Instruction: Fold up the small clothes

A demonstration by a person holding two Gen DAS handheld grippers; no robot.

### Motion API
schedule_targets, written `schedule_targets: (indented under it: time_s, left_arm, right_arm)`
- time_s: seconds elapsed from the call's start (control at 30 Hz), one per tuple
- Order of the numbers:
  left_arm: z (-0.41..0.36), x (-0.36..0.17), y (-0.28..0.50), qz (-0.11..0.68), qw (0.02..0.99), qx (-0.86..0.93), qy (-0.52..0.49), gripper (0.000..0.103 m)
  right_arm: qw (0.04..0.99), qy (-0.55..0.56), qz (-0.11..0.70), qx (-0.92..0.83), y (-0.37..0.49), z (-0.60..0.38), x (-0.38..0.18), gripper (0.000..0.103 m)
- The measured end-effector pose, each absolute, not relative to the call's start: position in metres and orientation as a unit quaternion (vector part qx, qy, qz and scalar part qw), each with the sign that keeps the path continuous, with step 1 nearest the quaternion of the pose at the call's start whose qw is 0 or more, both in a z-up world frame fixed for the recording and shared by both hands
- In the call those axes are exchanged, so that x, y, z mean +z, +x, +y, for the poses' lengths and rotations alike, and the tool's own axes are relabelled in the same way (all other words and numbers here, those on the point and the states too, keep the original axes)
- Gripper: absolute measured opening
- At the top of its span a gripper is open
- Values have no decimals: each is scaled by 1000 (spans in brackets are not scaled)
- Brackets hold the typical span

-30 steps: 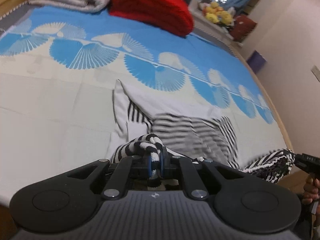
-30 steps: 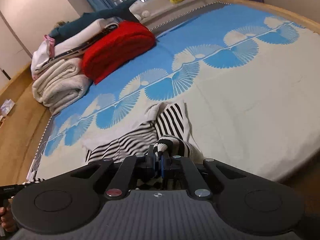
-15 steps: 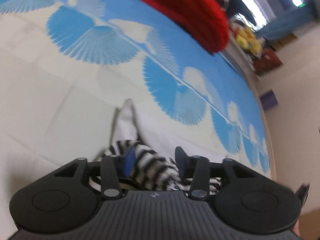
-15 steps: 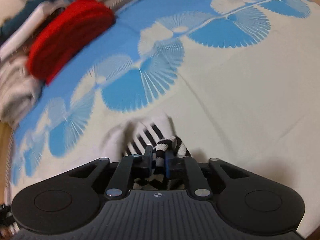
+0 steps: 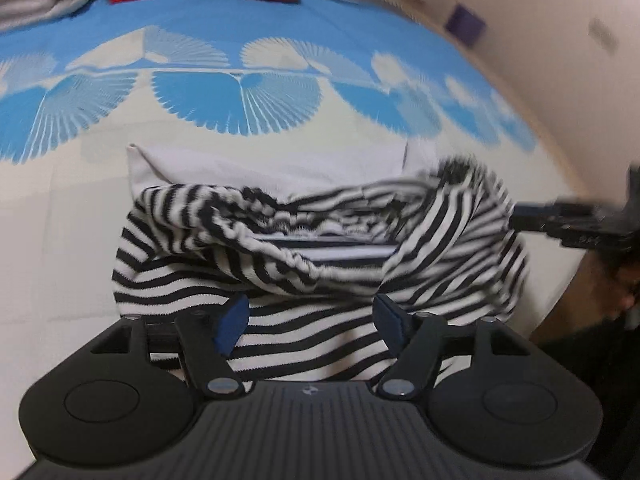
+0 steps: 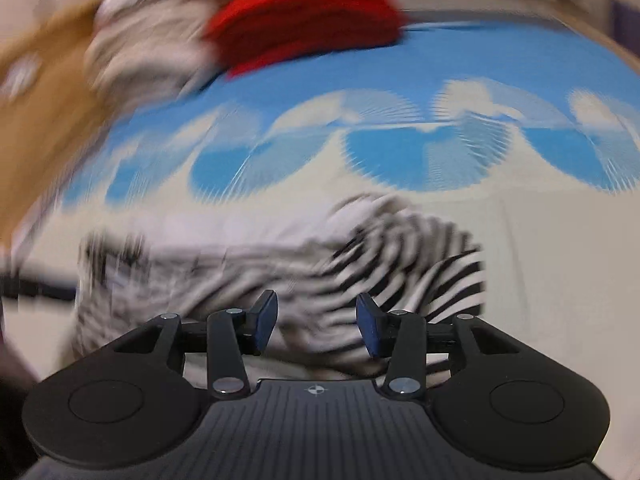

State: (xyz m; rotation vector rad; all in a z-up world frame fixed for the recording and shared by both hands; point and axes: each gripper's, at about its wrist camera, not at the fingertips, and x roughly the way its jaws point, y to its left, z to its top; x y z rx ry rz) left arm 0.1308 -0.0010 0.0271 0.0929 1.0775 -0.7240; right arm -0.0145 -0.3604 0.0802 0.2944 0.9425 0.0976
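Stripes fill the lower middle of both wrist views: the black-and-white striped garment lies bunched on the blue-and-cream bedspread, and I place everything else against it. Left of the garment is only bare cream sheet, which I judge gives room to lay a fold flat. Just below it, my left gripper has its jaws opening, blue pads standing apart; striped cloth shows between them, but neither pad presses on it, so I read this as letting go of the edge I carried over. A white inner layer peeks out above the garment, and a rumpled band runs across its top, so the fold looks loose rather than crisp. Right of the garment, in the left view, my right gripper appears blurred at the cloth's far edge. In its own view the right gripper is also opening, cloth lying under the gap, nothing pinched. Far above the garment sits a red folded blanket.
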Motion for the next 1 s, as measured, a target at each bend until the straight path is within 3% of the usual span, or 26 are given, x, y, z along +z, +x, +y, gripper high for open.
schedule_targets:
  time_s: [0.27, 0.3, 0.37, 0.4, 0.43, 0.47, 0.5, 0.53, 0.9, 0.97, 1.0]
  left_arm:
    - [-41, 2, 159, 485, 820, -286, 100, 72]
    - [-42, 3, 163, 480, 825, -281, 96, 68]
    - [-46, 6, 174, 470, 835, -273, 91, 52]
    - [-49, 7, 179, 469, 837, -270, 86, 36]
    - [-51, 6, 185, 471, 836, -269, 80, 8]
    - [-52, 5, 191, 476, 834, -269, 75, 1]
    - [-54, 5, 196, 477, 834, -268, 71, 0]
    - [-54, 4, 201, 478, 834, -268, 67, 0]
    - [-18, 25, 248, 423, 884, -199, -32, 0]
    - [-16, 19, 255, 444, 868, -215, -50, 2]
    - [-17, 16, 258, 456, 861, -220, -47, 10]
  right_arm:
    - [878, 38, 474, 50, 7, -324, 55, 45]
    - [877, 37, 476, 50, 11, -323, 52, 45]
    - [870, 24, 490, 46, 22, -318, 39, 45]
    - [868, 14, 494, 45, 26, -315, 35, 44]
    - [869, 8, 493, 45, 30, -312, 33, 37]
    - [873, 6, 486, 45, 35, -311, 32, 19]
    - [876, 12, 480, 46, 39, -312, 32, 7]
    - [878, 26, 477, 43, 45, -314, 32, 1]
    - [938, 97, 327, -60, 80, -348, 73, 1]
    - [939, 79, 331, -54, 86, -346, 71, 3]
    - [932, 78, 353, -37, 90, -346, 66, 3]
